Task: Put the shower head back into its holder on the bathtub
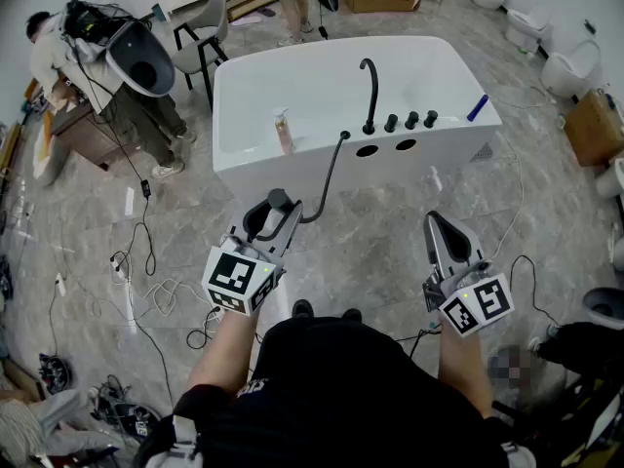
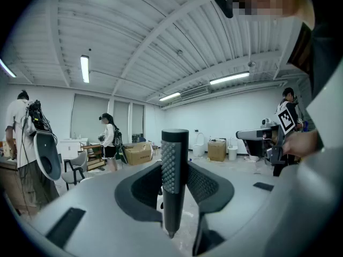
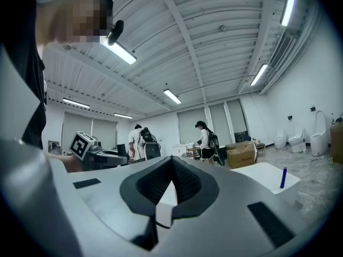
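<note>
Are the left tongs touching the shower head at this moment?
Touching. In the left gripper view the shower head stands clamped between the left tongs, with a pad pressed against each side of its dark handle.

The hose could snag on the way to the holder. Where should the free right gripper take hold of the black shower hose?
Probably the black shower hose at its free middle stretch, which hangs clear between the left gripper, shut on the black stick-shaped shower head, and the white bathtub. Come in from the right gripper side, fingers straddling the thin round hose crosswise.
</note>
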Demonstrator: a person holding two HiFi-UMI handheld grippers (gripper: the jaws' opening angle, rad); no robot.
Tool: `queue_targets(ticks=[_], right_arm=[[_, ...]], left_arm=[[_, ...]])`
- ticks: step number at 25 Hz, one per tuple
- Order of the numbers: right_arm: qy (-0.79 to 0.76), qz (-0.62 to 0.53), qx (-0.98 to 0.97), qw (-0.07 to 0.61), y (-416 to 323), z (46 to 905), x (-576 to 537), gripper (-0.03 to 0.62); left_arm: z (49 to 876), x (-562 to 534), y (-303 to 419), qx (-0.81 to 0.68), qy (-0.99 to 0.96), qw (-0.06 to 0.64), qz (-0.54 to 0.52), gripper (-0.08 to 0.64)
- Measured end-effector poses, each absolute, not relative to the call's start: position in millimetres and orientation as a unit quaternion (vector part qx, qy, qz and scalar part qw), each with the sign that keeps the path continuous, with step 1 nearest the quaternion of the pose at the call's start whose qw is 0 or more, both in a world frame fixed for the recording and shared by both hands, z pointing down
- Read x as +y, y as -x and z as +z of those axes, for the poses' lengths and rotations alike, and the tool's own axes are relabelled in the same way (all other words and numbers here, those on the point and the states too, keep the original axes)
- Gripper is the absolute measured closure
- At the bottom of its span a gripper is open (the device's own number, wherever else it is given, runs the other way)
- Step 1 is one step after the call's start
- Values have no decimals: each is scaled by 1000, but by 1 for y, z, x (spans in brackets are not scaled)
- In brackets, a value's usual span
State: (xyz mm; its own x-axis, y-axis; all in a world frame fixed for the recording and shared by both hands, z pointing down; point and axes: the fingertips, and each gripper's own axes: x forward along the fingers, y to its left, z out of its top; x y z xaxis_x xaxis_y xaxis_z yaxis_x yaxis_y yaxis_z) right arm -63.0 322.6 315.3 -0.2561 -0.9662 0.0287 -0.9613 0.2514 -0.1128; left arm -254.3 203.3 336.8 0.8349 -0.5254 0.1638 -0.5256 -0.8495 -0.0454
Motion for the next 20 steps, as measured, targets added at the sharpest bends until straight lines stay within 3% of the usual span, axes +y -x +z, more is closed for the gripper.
queue_targets(ticks=[10,20], right_arm=[[621,-65,781,15,79,324,326,581],[627,-79,774,40,62,320,341,580]], left_arm=[[345,194,280,-281,-955,9,96,417],[343,207,243,-257,-961,5,100,417]])
